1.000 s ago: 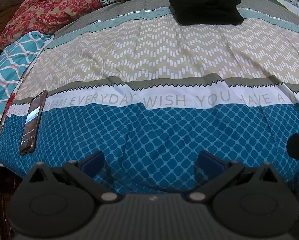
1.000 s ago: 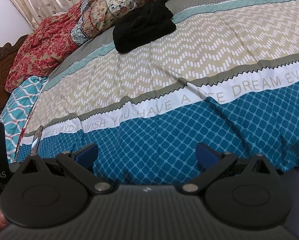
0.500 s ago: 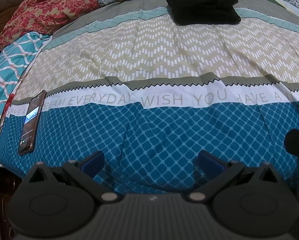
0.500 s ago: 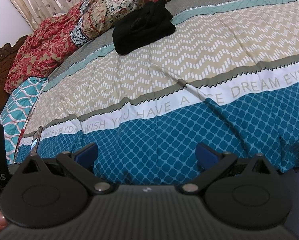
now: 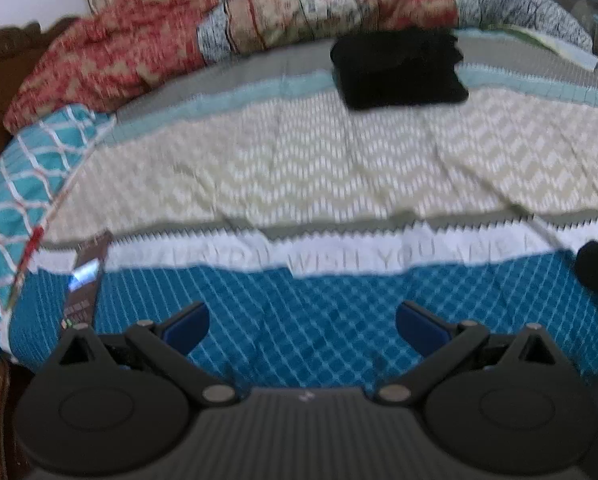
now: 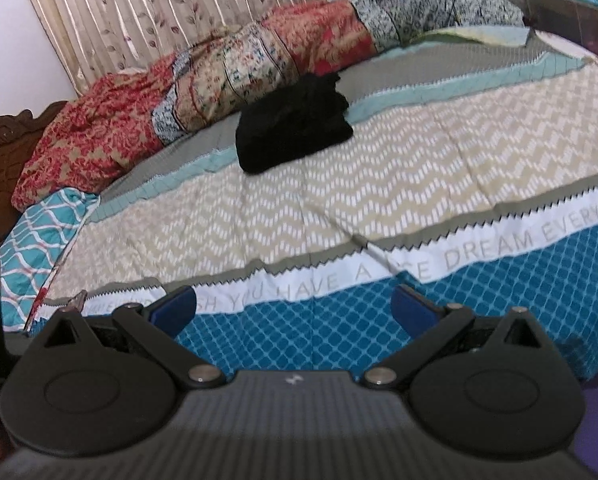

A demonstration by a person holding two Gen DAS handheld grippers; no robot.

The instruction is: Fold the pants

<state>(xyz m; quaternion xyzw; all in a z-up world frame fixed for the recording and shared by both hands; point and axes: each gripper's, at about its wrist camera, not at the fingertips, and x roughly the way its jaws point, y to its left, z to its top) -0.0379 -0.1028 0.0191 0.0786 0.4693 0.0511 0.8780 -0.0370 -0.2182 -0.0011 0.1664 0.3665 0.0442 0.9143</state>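
- The soft black pants [image 6: 293,126] are lying in a small, bunched pile on the far side of the bed, just in front of the red and flowery pillows [image 6: 203,92]. They are sitting on the grey and light teal stripes of the cover.
- In the left view the black pants [image 5: 399,68] are showing up far and a bit to the right. That picture is blurry, so I cannot tell how neatly they are stacked.
- The left tongs [image 5: 302,326] are hanging wide apart over the near blue, diamond-patterned part of the big striped bed cover [image 5: 299,168]. They are holding nothing.
- The right tongs [image 6: 295,306] are spread wide too, and they are empty. They are floating over the near blue part, by the white stripe with grey letters.
- Both tongs are well apart from the pants. I think they are being kept wide so they are ready to pinch the cloth.
- The pants look like they are already in a bundle, so maybe the folding is done, or maybe they are only waiting in a heap. I cannot tell which.
- A dark flat phone [image 5: 83,288] with a glowing screen is lying at the near left edge of the bed, likely put there to keep it out of the way.
- A teal and white wavy-patterned pillow [image 6: 39,232] is resting at the left side.
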